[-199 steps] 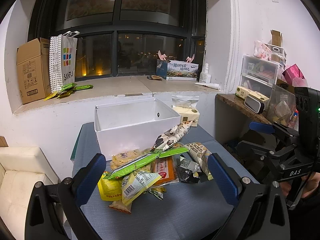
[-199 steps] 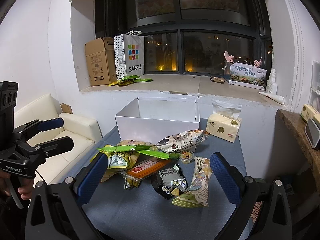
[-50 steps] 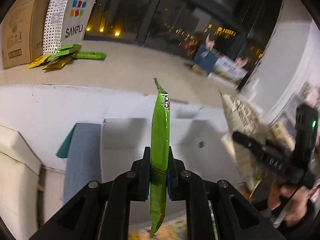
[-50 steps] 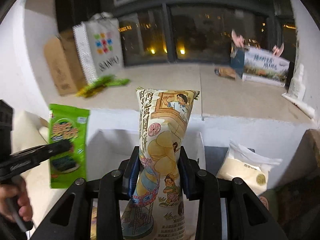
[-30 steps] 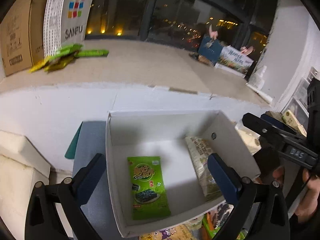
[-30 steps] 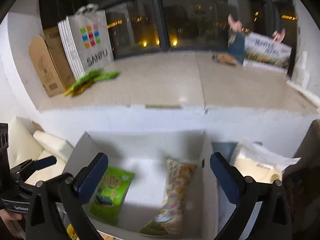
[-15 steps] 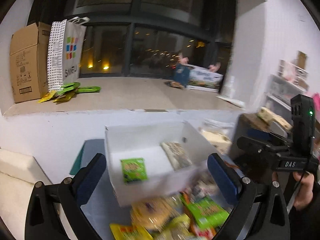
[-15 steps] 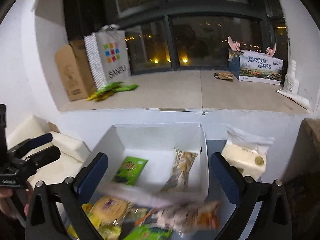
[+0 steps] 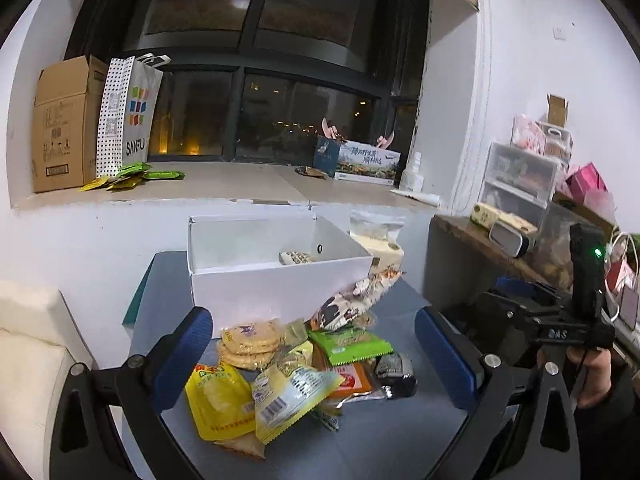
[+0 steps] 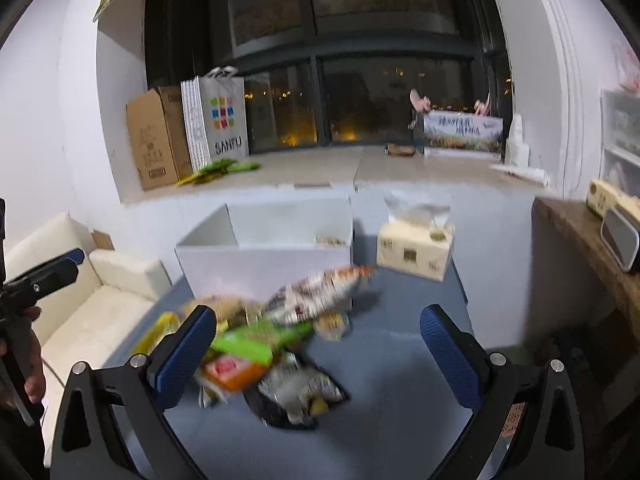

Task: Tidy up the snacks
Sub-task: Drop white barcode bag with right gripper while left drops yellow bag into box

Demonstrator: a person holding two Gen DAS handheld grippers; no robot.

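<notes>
Left wrist view: the left gripper (image 9: 314, 354) is hovering over the snack pile (image 9: 296, 360) with its jaws spread wide and nothing between them. The pile is lying on the grey table (image 9: 384, 440), just in front of the white box (image 9: 276, 292). Only one packet (image 9: 297, 257) is showing inside the box, against its far right wall; the near wall is hiding the box floor, so any others cannot be told. Loose in the heap: a yellow pouch (image 9: 218, 398), a round-cracker pack (image 9: 250, 338), a green packet (image 9: 348, 344), and a cow-print bag (image 9: 352, 300) leaning on the box's front corner. The right gripper (image 9: 516, 316) is sitting at the frame's right edge, a hand (image 9: 592, 376) on its handle.

Right wrist view: blurred. The right gripper (image 10: 318, 356) is likewise hovering with its jaws wide apart and empty above the pile. The box is sitting behind, a tissue pack (image 10: 416, 250) just beside it.

Judgement: the sorting is looking barely begun; nearly all the snacks are waiting outside the box.
</notes>
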